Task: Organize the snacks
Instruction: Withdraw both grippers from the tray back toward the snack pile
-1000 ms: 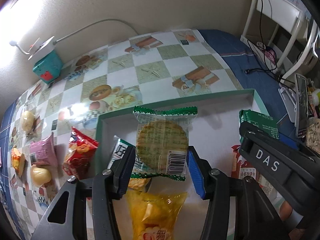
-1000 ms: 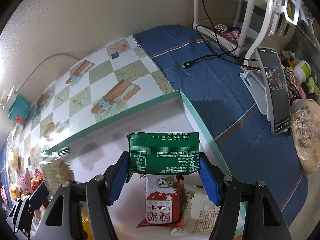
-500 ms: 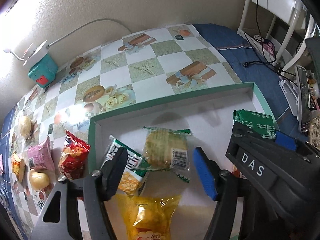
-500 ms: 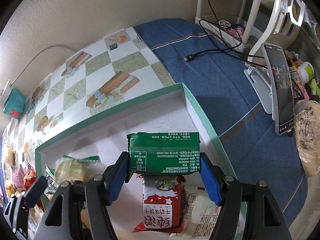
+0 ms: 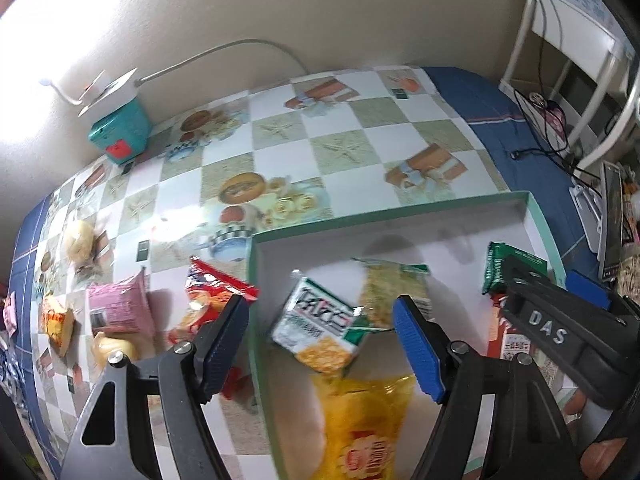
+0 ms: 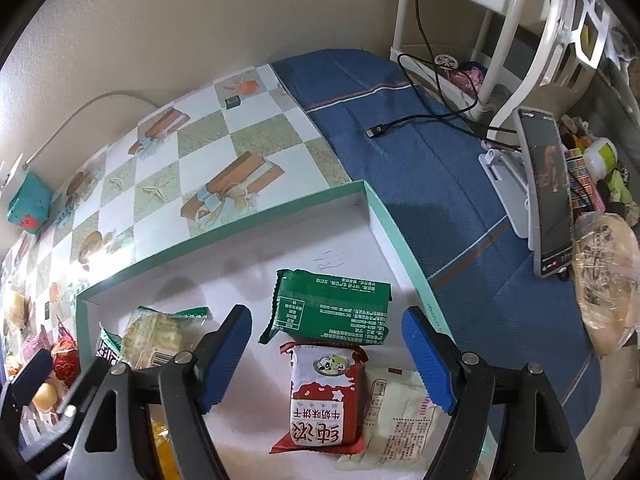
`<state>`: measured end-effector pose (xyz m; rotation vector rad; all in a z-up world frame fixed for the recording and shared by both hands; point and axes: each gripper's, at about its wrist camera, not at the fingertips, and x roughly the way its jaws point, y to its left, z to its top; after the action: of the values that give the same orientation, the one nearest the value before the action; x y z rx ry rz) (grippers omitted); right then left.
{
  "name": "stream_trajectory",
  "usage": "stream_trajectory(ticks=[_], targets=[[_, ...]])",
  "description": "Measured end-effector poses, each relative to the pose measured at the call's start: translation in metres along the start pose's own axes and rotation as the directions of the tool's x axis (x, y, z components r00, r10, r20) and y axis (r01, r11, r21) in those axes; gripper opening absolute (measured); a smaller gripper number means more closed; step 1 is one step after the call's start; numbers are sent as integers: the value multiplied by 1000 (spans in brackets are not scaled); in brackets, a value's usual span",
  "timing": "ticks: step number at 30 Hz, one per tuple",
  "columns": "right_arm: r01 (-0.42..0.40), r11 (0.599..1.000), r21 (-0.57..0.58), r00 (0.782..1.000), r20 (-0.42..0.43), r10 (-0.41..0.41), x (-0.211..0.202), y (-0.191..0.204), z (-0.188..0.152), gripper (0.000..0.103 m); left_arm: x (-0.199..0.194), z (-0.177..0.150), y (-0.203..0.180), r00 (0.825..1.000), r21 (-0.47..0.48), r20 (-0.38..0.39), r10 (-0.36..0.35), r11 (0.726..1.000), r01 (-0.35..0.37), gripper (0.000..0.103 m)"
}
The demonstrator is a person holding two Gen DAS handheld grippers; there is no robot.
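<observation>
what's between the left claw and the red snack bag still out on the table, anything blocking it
Nothing visible blocks it. The red snack bag lies on the checkered table just outside the box's green wall, beside the opening left claw, which holds nothing.

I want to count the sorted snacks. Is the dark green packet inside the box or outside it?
Inside. The green packet lies on the white floor of the box, within its green rim, just behind the red and white packet.

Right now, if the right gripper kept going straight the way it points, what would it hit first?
Probably the green packet lying in the box, straight ahead of the right gripper, whose jaws are opening with nothing gripped. Depth is unclear; the red-and-white packet lies nearer.
</observation>
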<state>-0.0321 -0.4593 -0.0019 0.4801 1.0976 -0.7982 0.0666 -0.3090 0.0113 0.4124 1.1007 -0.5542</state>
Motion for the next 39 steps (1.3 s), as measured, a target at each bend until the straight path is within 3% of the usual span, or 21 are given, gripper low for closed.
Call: stream_trajectory(ticks=[4,8,13,24,27,34,39], targets=[[0,1000,0,1000,5,0,-7,5,-1,81,-3,0,27,1000,-66,-5,7,998,-7,76],[-12,1000,-5,999,31,12,-20,18,-2,101,-9,-2,65,1000,-146,1,28,989,-27,92],[-51,999,-19,997,57,52,-37,40,-6,101,-18,-10,124,998,-265,-2,56,963,-55,92],[-133,987,-86,987,78,140,-65,111,-31,102,-35,-49,252,990,-499,-41,138,855,-140,94],[-159,981,-109,983,79,168,-70,133,-39,102,-39,-58,277,987,-531,-46,155,833,-155,94],[-217,963,-162,972,58,228,-71,178,-56,102,-46,-85,338,982,-636,-47,183,753,-171,95],[-233,956,-177,971,19,240,-62,202,-67,102,-51,-97,363,979,-679,-19,203,716,-162,95]])
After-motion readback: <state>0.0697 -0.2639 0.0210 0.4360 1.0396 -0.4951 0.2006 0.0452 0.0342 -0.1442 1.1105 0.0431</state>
